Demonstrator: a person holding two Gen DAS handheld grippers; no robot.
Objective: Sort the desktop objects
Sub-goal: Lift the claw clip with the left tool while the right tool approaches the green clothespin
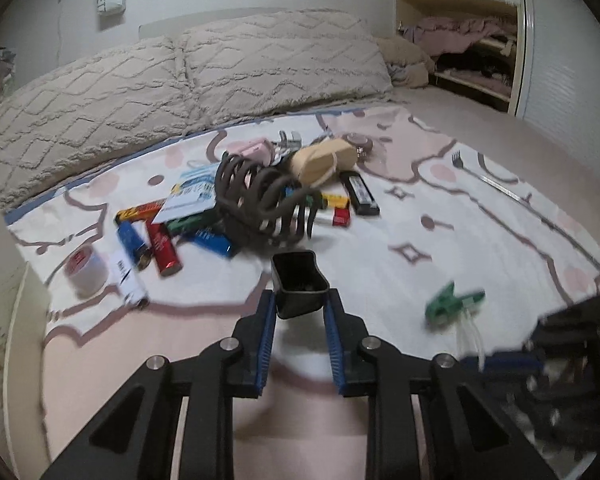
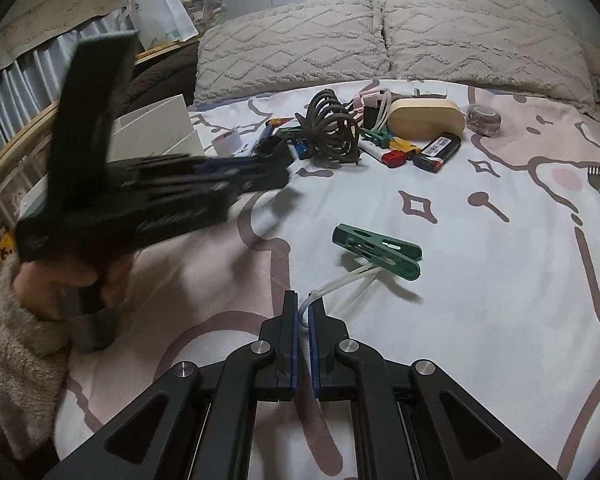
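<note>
left gripper point(image 1: 300, 300) pinches small black box point(image 1: 298, 282) above bedsheet point(image 1: 380, 264); right gripper point(image 2: 303, 312) clamped on white loop point(image 2: 340, 288) of green clip point(image 2: 376, 250) lying just ahead; lighters and coiled hair claw point(image 1: 256, 196) piled beyond, near pillows point(image 1: 180, 80)

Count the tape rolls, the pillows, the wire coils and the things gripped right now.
Tape rolls: 2
Pillows: 2
Wire coils: 1
Gripped things: 2, a black box in the left gripper, a white cord in the right gripper
Total: 7
</note>
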